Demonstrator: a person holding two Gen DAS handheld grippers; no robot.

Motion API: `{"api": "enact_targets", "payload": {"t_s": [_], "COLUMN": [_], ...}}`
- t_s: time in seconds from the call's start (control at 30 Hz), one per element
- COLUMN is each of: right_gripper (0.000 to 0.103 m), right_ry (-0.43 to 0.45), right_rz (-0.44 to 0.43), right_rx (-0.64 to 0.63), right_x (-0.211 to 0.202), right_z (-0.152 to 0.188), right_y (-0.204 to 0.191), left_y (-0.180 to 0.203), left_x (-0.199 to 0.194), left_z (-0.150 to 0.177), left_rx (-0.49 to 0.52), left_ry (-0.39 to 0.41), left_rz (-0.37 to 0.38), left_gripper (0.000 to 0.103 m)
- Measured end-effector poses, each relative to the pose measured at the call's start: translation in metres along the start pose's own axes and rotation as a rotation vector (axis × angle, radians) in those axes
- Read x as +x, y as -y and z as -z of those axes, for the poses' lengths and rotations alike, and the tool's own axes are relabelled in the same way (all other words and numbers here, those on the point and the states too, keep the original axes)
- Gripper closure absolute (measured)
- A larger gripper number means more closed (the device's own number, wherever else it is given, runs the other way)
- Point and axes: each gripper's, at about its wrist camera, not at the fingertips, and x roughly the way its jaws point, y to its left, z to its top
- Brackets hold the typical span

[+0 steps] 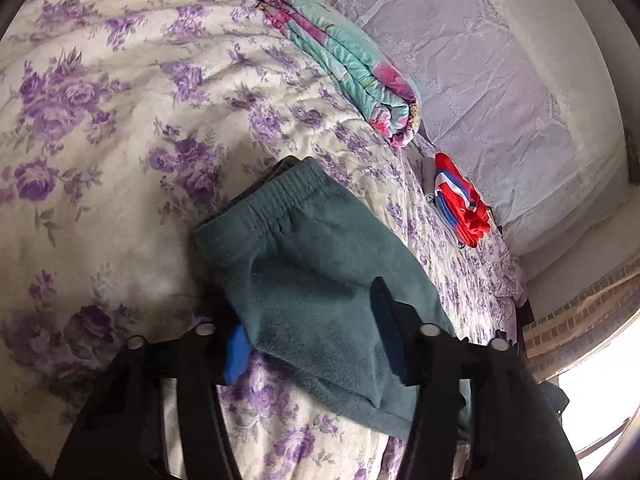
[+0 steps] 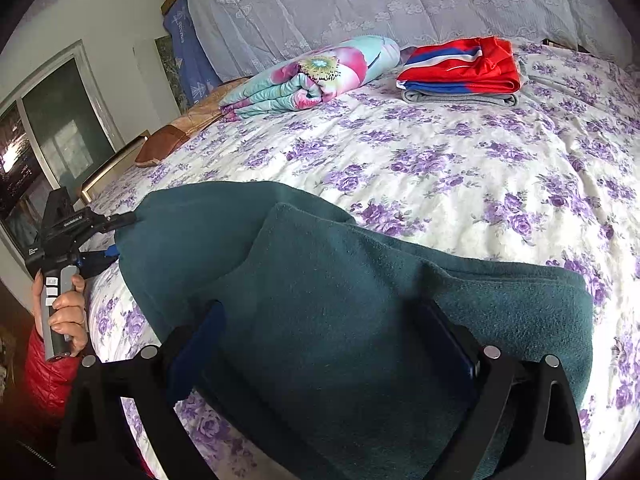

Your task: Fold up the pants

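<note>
Dark teal fleece pants (image 1: pixel 320 260) lie folded on the purple-flowered bedsheet (image 1: pixel 120 120), waistband toward the far side in the left wrist view. My left gripper (image 1: pixel 310 340) has a finger on each side of one end of them, and its blue pads press the fabric. The right wrist view shows this gripper (image 2: pixel 120 236) clamped on the left end of the pants (image 2: pixel 340 300), held by a hand (image 2: pixel 66 304) in a red sleeve. My right gripper (image 2: pixel 324 344) stands wide open over the near part, fabric between its fingers but not pinched.
At the back of the bed lie a rolled floral quilt (image 2: pixel 312 76) and a red, white and blue garment (image 2: pixel 460 68) stacked on a grey one. A lace cover (image 2: pixel 360 0) hangs behind. A brown pillow (image 2: pixel 160 144) and a window (image 2: pixel 52 128) are at the left.
</note>
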Motion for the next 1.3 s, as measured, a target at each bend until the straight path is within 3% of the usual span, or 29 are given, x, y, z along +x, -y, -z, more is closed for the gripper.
{"api": "enact_targets", "payload": {"t_s": [0.07, 0.13, 0.2, 0.3, 0.37, 0.5, 0.7, 0.77, 0.83, 0.9, 1.0, 1.03, 1.07, 1.13, 1.2, 1.23, 1.3], "right_gripper": [0.006, 0.006, 0.006, 0.006, 0.005, 0.005, 0.004, 0.004, 0.004, 0.004, 0.004, 0.004, 0.004, 0.004, 0.004, 0.004, 0.004], "right_ry": [0.110, 0.162, 0.096, -0.096, -0.097, 0.116, 0.214, 0.229, 0.234, 0.242, 0.303, 0.297, 0.292, 0.292, 0.296, 0.298, 0.300], "right_rz": [0.060, 0.100, 0.184, 0.319, 0.316, 0.222, 0.443, 0.467, 0.385, 0.275, 0.231, 0.231, 0.234, 0.229, 0.218, 0.216, 0.218], "right_rx": [0.021, 0.013, -0.018, -0.102, -0.113, 0.004, 0.173, 0.273, 0.425, 0.558, 0.582, 0.579, 0.569, 0.560, 0.560, 0.559, 0.553], "right_x": [-0.025, -0.046, -0.048, -0.017, -0.012, -0.061, -0.116, -0.127, -0.130, -0.132, -0.139, -0.137, -0.135, -0.134, -0.134, -0.133, -0.137], "right_z": [0.001, 0.004, 0.006, 0.022, 0.030, 0.027, 0.035, 0.047, 0.062, 0.072, 0.077, 0.077, 0.076, 0.075, 0.076, 0.076, 0.077], "right_y": [0.001, 0.002, 0.006, 0.015, 0.018, 0.037, 0.106, 0.134, 0.167, 0.193, 0.200, 0.199, 0.198, 0.197, 0.198, 0.197, 0.195], "left_y": [-0.004, -0.005, 0.000, 0.024, 0.046, 0.114, 0.238, 0.278, 0.316, 0.342, 0.348, 0.344, 0.339, 0.332, 0.332, 0.333, 0.332], "left_x": [0.000, -0.004, -0.011, -0.024, -0.033, -0.044, -0.027, -0.013, 0.003, 0.027, 0.078, 0.094, 0.105, 0.103, 0.083, 0.072, 0.052], "left_z": [0.001, 0.001, 0.001, 0.002, 0.005, 0.020, 0.072, 0.103, 0.146, 0.194, 0.264, 0.282, 0.297, 0.309, 0.307, 0.303, 0.285], "left_rx": [-0.017, -0.024, -0.008, 0.090, 0.165, 0.386, 0.760, 0.892, 1.033, 1.151, 1.267, 1.297, 1.320, 1.337, 1.344, 1.338, 1.308], "left_ry": [0.003, 0.012, 0.029, 0.076, 0.112, 0.164, 0.174, 0.171, 0.165, 0.106, -0.016, -0.044, -0.060, -0.047, -0.024, 0.007, 0.091], "left_rz": [-0.013, 0.005, 0.003, -0.039, -0.076, -0.162, -0.173, -0.157, -0.125, -0.084, -0.087, -0.132, -0.181, -0.167, -0.104, -0.083, -0.083], "left_gripper": [0.082, 0.092, 0.093, 0.094, 0.095, 0.095, 0.095, 0.095, 0.095, 0.094, 0.078, 0.058, 0.050, 0.047, 0.029, 0.012, 0.008]}}
